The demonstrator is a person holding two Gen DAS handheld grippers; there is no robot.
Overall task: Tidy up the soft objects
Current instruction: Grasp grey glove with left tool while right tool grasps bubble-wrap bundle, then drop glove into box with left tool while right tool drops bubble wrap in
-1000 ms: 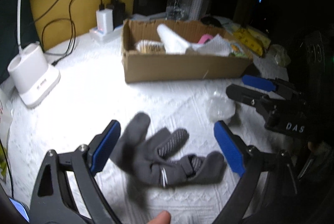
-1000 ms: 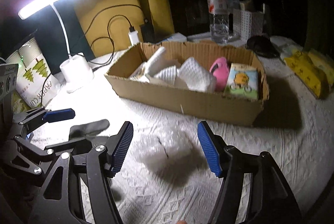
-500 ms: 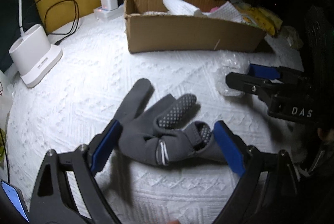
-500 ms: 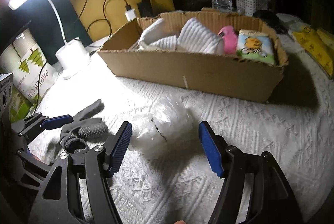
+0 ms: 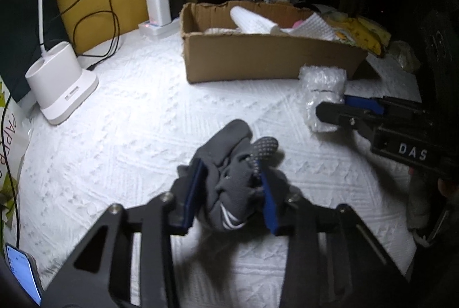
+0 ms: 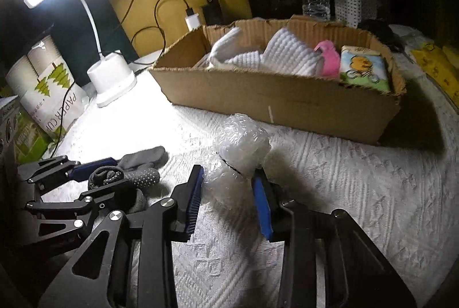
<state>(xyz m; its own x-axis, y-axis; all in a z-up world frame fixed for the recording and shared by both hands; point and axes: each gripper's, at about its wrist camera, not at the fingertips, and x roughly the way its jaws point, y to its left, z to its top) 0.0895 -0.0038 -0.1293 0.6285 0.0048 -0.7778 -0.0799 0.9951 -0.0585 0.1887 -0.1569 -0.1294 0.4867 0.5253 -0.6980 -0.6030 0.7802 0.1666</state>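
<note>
While both sets of jaws had just been closing, left gripper (image 5: 229, 190) pinched the bunched grey glove (image 5: 233, 164) on the white bedspread (image 5: 137, 121), right gripper (image 6: 228, 199) squeezed the bubble-wrap bundle (image 6: 241, 147), near the cardboard box (image 6: 275, 101) front wall, open cloth between.

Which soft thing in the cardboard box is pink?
The small pink item, between the white knitted cloth and the cartoon tissue pack; the rest are white.
</note>
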